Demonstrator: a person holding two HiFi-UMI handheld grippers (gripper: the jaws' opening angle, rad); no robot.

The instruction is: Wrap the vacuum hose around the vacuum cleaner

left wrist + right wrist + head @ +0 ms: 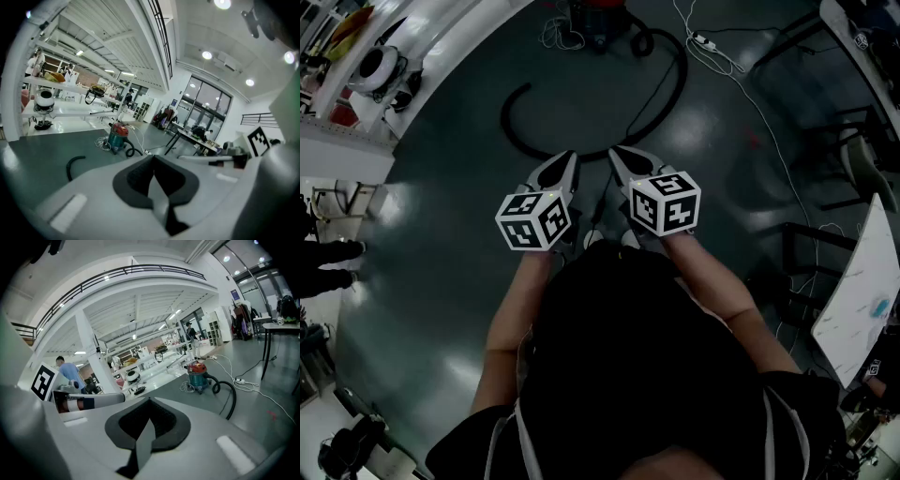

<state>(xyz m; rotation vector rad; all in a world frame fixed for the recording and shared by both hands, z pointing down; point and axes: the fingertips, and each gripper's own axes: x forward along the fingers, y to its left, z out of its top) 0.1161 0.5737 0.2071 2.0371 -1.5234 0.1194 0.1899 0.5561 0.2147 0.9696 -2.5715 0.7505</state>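
Observation:
The vacuum cleaner (598,21), teal with a red top, stands on the dark floor far ahead; it also shows as the vacuum cleaner (118,136) and the vacuum cleaner (199,375). Its black hose (581,150) loops out from the body and lies in a long curve across the floor, ending at the left; a stretch of the hose (229,397) shows at right. My left gripper (569,167) and right gripper (617,159) are held side by side in front of me, well short of the hose. Both are shut with nothing between the jaws.
White cables (712,52) trail over the floor beside the vacuum. A white workbench (403,56) with gear runs along the left. Black table legs (825,141) and a white tabletop (862,291) stand at the right. A person's dark shoes (328,262) are at the far left.

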